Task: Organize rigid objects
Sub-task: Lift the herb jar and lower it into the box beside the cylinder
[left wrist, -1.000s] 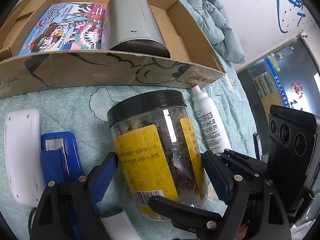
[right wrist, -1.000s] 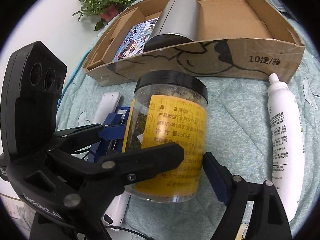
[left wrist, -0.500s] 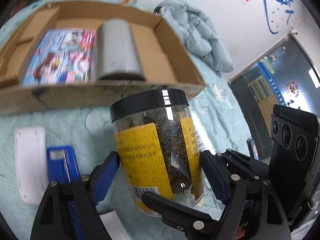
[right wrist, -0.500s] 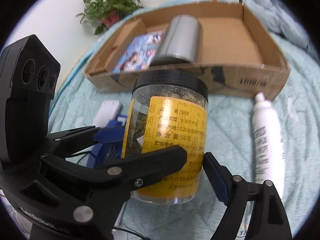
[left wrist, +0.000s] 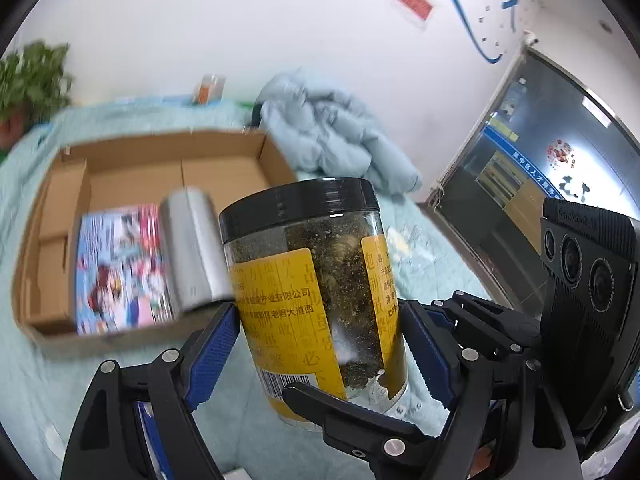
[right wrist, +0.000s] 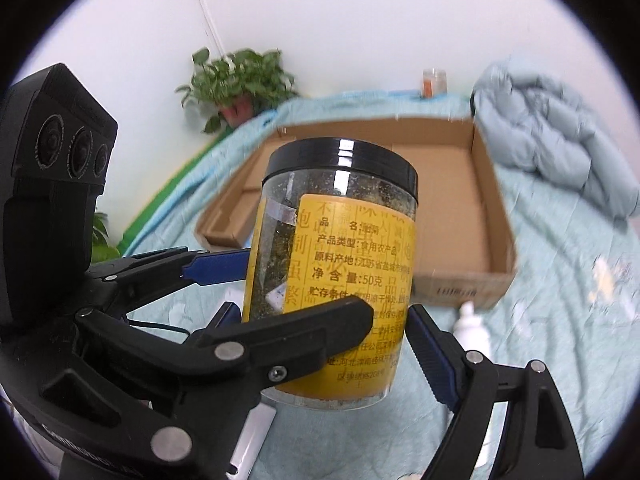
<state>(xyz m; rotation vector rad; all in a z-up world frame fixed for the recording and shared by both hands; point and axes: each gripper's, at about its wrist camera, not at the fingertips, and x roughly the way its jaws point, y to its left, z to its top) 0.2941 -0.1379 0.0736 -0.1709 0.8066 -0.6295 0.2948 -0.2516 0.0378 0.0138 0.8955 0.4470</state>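
Both my left gripper (left wrist: 316, 336) and right gripper (right wrist: 324, 332) clamp the jar (left wrist: 312, 288), airborne; next, lower it into the cardboard box (left wrist: 224, 176).

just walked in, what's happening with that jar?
Both claws grip the jar from opposite sides: left claw and right claw. The black-lidded jar is upright and looks lifted off the quilt, in front of the cardboard box. The box already holds a picture book and a silver cylinder.
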